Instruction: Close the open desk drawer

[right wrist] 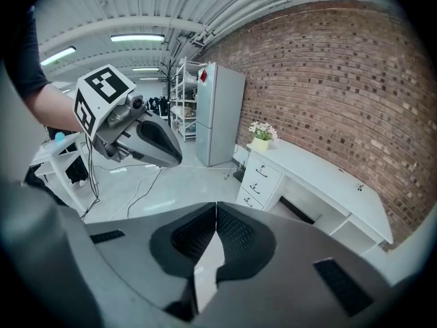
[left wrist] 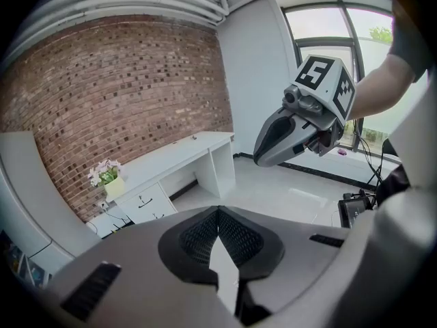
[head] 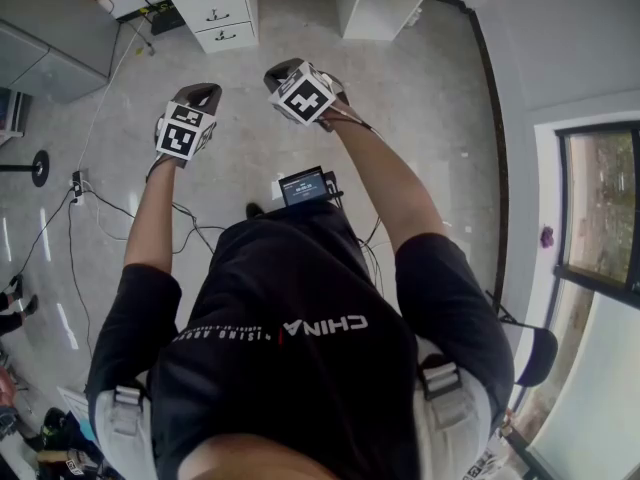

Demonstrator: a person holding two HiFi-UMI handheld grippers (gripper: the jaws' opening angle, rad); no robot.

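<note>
Held left gripper (left wrist: 218, 214) and right gripper (right wrist: 216, 217) raised side by side, both pairs of fingers clenched on nothing, presumably idle since the drawer stack (head: 222, 13) at the table (right wrist: 328, 176) end was well apart from me; open drawer not discernible.

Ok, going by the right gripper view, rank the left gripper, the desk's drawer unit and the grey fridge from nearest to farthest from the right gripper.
1. left gripper, close by at upper left.
2. drawer unit, ahead, just right of centre.
3. fridge, behind the drawer unit and a little to its left.
</note>
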